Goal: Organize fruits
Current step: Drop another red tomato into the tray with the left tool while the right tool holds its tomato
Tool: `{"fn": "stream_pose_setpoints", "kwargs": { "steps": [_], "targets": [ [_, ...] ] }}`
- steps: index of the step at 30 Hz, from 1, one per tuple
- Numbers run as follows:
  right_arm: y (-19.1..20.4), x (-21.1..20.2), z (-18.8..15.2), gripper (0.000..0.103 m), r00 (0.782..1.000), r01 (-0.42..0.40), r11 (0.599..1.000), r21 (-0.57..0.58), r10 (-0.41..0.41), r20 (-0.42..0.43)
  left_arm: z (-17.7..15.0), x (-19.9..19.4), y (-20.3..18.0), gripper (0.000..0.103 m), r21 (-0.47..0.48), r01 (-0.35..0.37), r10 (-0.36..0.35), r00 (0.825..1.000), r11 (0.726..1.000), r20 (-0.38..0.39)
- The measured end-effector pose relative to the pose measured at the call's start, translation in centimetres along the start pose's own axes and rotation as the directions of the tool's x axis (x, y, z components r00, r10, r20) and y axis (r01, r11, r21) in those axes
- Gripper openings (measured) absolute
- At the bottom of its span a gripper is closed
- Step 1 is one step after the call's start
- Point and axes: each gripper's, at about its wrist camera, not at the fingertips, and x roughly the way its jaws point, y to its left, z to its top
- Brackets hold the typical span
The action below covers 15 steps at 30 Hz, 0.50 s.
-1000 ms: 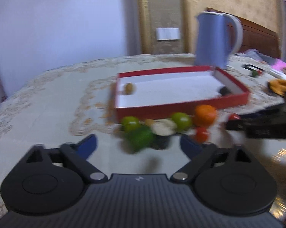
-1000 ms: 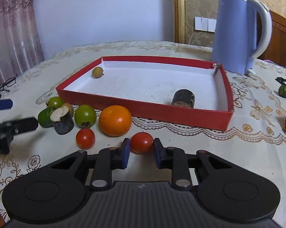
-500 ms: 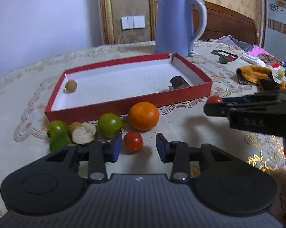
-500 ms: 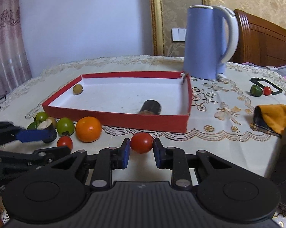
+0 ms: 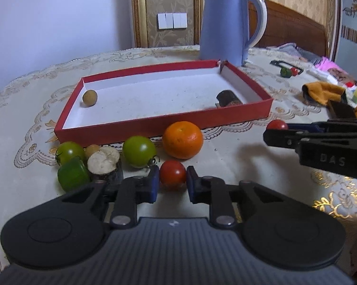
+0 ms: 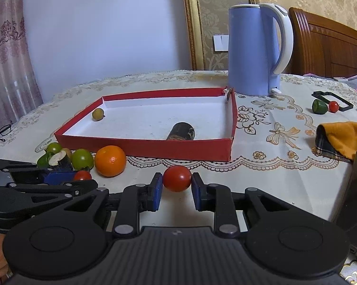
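Observation:
My left gripper is shut on a small red tomato that rests on the tablecloth. My right gripper is shut on another red tomato, held just above the cloth in front of the red tray. The tray holds a small brown fruit and a dark cylinder. An orange, green tomatoes and a cut dark piece lie in front of it. The right gripper's tomato also shows in the left wrist view.
A blue kettle stands behind the tray's far right corner. An orange cloth lies at the right. A green fruit and a small red one lie at the far right by a black frame. Glasses lie at the left edge.
My left gripper has closed on the red tomato that sat between its open fingers. My right gripper, holding its tomato, has drawn back a little from the tray.

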Motion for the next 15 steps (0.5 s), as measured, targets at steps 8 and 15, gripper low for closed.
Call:
{"fn": "stream_pose_setpoints", "kwargs": {
  "steps": [8,15],
  "targets": [
    [0.3,-0.5,0.3,0.025,1.0,-0.012,1.0,-0.006,0.012,0.018,2.6,-2.1,1.1,0.022,0.012,-0.025,0.024,0.996,1.0,0.088],
    [0.3,-1.1,0.6,0.025,0.999,-0.012,1.0,-0.006,0.012,0.035,8.0,0.2,3.1,0.022,0.008,-0.061,0.06,0.989,0.998,0.134]
  ]
}}
